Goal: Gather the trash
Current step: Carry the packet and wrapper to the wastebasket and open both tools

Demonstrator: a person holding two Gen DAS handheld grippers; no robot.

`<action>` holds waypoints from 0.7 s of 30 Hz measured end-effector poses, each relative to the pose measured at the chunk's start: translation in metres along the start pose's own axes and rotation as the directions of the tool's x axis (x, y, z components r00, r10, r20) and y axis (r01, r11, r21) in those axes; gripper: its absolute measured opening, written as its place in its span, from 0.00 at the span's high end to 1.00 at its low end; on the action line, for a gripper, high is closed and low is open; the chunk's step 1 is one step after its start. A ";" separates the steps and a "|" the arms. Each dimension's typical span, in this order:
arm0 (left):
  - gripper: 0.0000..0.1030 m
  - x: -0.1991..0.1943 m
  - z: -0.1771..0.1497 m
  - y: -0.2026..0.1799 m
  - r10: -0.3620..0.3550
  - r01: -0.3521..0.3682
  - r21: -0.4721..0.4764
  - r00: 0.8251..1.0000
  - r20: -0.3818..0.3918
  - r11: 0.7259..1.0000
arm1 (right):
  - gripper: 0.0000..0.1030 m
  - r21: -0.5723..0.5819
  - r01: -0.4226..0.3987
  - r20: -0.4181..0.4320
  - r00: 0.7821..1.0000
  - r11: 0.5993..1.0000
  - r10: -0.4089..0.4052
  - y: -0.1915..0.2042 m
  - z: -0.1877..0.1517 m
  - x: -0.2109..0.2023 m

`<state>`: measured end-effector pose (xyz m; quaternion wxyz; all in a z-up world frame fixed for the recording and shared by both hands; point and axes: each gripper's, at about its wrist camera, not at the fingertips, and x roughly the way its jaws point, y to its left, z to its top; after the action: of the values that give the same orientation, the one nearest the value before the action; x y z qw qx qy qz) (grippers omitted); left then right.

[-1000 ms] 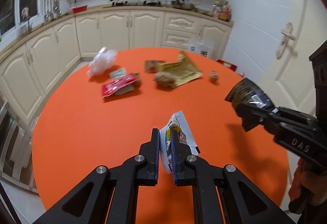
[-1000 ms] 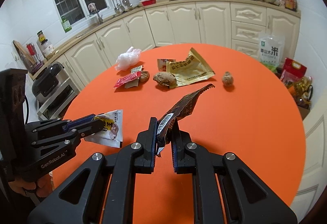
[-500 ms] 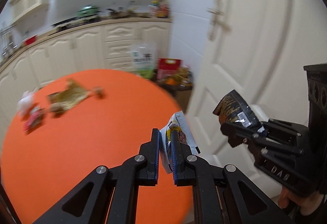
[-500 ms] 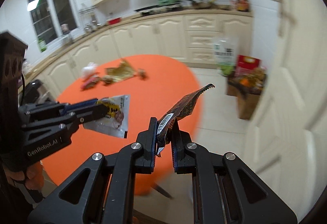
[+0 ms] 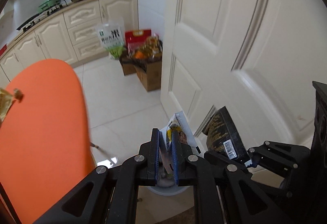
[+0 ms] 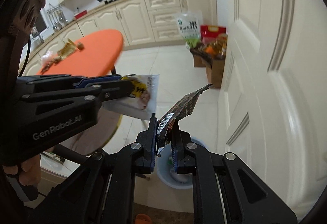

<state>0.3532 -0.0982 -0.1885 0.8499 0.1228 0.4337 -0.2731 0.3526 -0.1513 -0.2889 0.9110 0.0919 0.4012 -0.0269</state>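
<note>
Left gripper (image 6: 122, 86) marked "GenRobot.AI", jaws pinching a white snack packet (image 6: 143, 97) with a yellow picture, right gripper (image 6: 164, 142) squeezing a dark crinkly wrapper (image 6: 181, 105) with a barcode, pale blue bin (image 6: 179, 181) right below the jaws.

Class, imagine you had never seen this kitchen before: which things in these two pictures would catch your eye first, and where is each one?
First, the two gripped wrappers: the left gripper pinches a white snack packet, and the right gripper pinches a dark wrapper, both above a pale bin on the floor by the white door. Next, the bright orange table at the left, with litter on it.
</note>
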 end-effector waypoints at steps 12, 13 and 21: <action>0.62 0.044 0.037 -0.010 0.058 -0.058 -0.034 0.998 -0.002 0.998 | 0.76 0.090 0.022 -0.104 0.995 0.996 -0.012 -0.038 -0.028 0.076; 0.62 0.039 0.031 -0.008 0.061 -0.061 -0.037 0.998 0.003 0.997 | 0.63 0.092 0.030 -0.103 0.994 0.995 -0.021 -0.038 -0.029 0.079; 0.54 -0.031 -0.002 0.001 0.102 -0.096 -0.069 0.991 0.082 0.993 | 0.47 0.095 0.035 -0.059 0.998 0.995 -0.030 -0.027 -0.026 0.048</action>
<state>0.3373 -0.0856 -0.1645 0.8837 0.1048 0.3989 -0.2215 0.3626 -0.1714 -0.3451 0.8930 0.1300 0.4269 -0.0583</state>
